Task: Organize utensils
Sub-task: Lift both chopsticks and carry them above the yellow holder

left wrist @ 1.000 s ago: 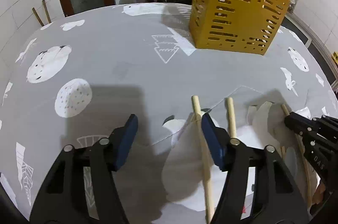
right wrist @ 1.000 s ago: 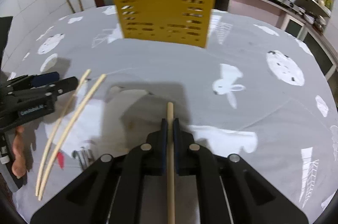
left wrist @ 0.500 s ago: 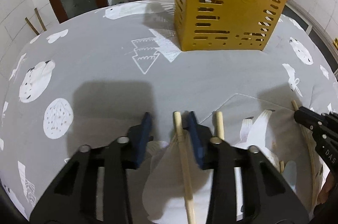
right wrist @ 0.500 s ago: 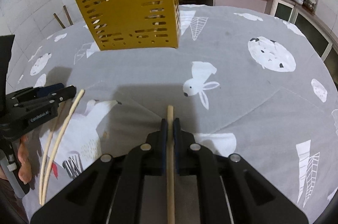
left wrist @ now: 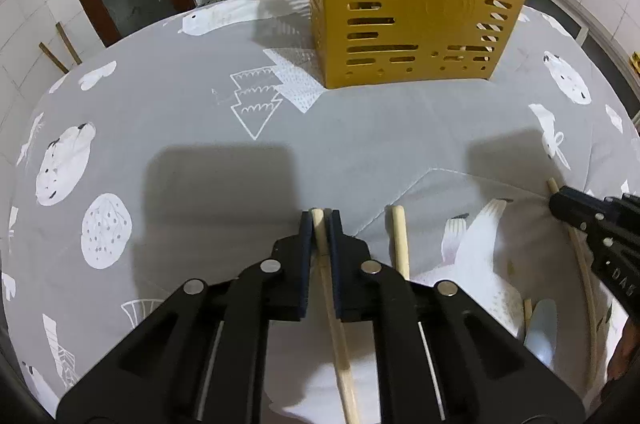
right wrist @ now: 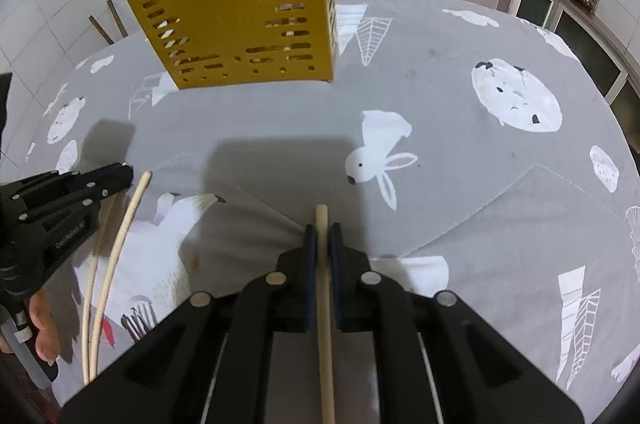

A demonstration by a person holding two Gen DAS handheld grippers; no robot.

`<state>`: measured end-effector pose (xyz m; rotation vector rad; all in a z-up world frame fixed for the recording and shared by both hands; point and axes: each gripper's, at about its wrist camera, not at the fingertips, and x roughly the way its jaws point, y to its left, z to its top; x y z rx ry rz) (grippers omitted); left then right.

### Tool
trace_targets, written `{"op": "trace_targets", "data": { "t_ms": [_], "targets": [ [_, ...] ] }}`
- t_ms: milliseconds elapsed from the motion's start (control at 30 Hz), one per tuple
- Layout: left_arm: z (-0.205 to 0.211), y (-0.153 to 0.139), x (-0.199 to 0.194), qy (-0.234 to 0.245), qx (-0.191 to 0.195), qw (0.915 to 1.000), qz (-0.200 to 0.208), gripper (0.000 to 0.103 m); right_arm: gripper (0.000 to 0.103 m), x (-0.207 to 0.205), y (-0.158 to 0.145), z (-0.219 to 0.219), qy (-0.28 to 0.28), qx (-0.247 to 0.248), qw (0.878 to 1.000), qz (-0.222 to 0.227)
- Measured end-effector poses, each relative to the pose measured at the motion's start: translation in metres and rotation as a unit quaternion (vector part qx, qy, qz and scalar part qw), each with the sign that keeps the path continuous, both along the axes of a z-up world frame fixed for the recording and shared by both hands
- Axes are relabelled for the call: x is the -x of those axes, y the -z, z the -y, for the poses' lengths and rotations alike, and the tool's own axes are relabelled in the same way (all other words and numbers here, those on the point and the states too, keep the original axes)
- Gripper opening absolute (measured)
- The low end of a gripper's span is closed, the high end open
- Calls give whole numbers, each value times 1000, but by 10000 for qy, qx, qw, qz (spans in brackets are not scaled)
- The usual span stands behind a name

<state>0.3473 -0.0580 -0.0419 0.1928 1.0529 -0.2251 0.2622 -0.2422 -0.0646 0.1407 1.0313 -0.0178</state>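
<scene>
Since 1 s ago the left gripper [left wrist: 321, 220] squeezed shut on a chopstick [left wrist: 330, 288], w/ its tip poking just past the pads. Right gripper [right wrist: 322, 230] pinches another chopstick [right wrist: 325, 304] the same way. One more stick [left wrist: 400, 244] lies just beside, on the tablecloth [left wrist: 192, 112]. Yellow holder [left wrist: 412, 4] stands near the far edge; its top is cut off.

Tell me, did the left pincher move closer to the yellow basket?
Yes. The left gripper moved toward the yellow basket, which looms larger, and its fingers closed on a chopstick.

three loose chopsticks [left wrist: 401, 244], one yellow holder [left wrist: 416, 4], two grippers [left wrist: 321, 220]
</scene>
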Motion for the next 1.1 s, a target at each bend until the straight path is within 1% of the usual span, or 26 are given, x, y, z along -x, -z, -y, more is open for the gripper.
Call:
{"op": "trace_targets", "data": {
  "t_ms": [133, 233, 333, 433, 533, 567, 667, 767, 833, 933, 1000, 1100],
  "targets": [
    [0, 0, 2, -3, -20, 10000, -4, 5, 6, 0, -1, -2, -74, 99, 9999, 19],
    [-3, -3, 4, -97, 77, 9999, -35, 4, 6, 3, -3, 4, -1, -67, 9999, 144],
    [-4, -9, 9, -112, 142, 9998, 66, 4, 6, 8, -12, 6, 57, -159, 9991, 378],
    [-5, -26, 19, -141, 291, 9988, 363, 4, 6, 15, -29, 6, 43, -189, 9967, 786],
    [-9, -49, 30, -185, 515, 9951, 825, 4, 6, 23, -50, 5, 54, -195, 9922, 1233],
    [-10, -60, 36, -159, 623, 9923, 1058, 4, 6, 26, -56, 5, 56, -206, 9904, 1369],
    [-12, -82, 46, -144, 767, 9859, 1482, 4, 6, 36, -76, 3, -38, -274, 9815, 1896],
    [-14, -97, 53, -137, 919, 9825, 1613, 4, 6, 41, -88, 5, 9, -311, 9741, 2240],
    [-15, -103, 56, -169, 942, 9805, 1714, 4, 6, 40, -91, 7, 22, -424, 9717, 2325],
    [-14, -108, 62, -147, 783, 9786, 1899, 4, 6, 40, -92, 9, 70, -468, 9685, 2446],
    [-16, -109, 64, -135, 737, 9779, 1953, 5, 6, 40, -92, 12, 88, -529, 9678, 2461],
    [-21, -113, 65, -164, 835, 9760, 2004, 5, 6, 42, -93, 12, 85, -549, 9671, 2483]
  ]
}}
